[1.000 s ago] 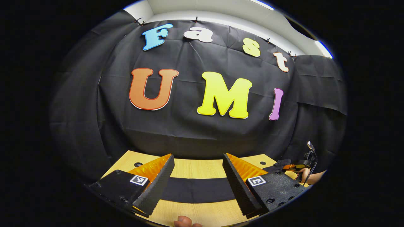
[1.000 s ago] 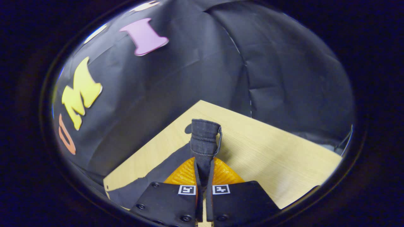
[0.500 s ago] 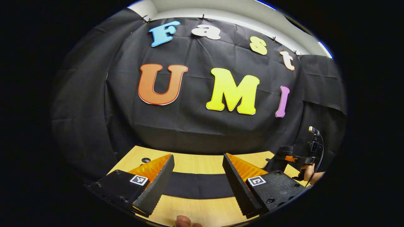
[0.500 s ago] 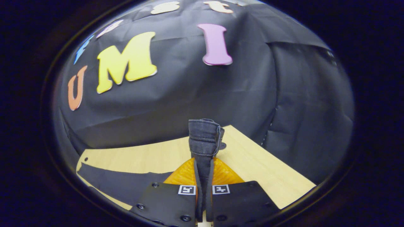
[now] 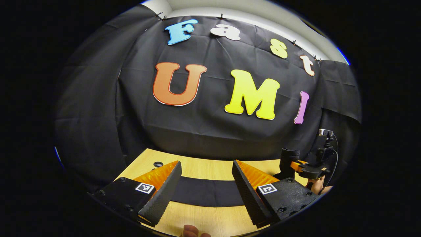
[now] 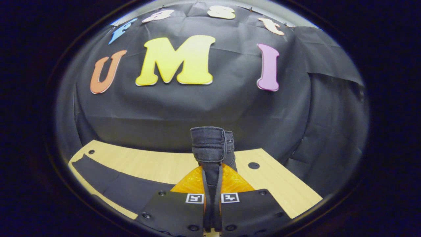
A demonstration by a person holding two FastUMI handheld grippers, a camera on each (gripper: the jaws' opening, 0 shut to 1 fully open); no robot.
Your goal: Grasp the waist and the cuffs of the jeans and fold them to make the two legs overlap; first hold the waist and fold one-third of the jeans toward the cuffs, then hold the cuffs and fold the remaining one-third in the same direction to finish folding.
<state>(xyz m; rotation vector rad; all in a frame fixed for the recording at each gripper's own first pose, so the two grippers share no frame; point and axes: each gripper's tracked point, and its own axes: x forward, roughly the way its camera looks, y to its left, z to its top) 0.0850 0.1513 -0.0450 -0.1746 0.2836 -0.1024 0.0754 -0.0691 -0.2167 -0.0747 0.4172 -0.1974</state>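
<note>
In the right gripper view, the right gripper [image 6: 210, 184] sits at the bottom centre with its two fingers pressed together on a cuff [image 6: 210, 144] of the jeans [image 6: 128, 192]; the dark hem stands up out of the grip, bunched, in the middle of the frame. The rest of the jeans lies flat as a dark band across the table [image 6: 289, 194] toward the lower left. In the left gripper view, the left gripper [image 5: 205, 186] is at the bottom of the frame with its fingers spread wide apart and nothing between them; the jeans [image 5: 207, 192] lie as a dark strip on the table [image 5: 204, 219] beyond the fingers. At the lower right of that view the right gripper [image 5: 297, 166] shows farther off, the cuff [image 5: 288, 161] upright in it. A fingertip [image 5: 190, 231] shows at the bottom edge.
</note>
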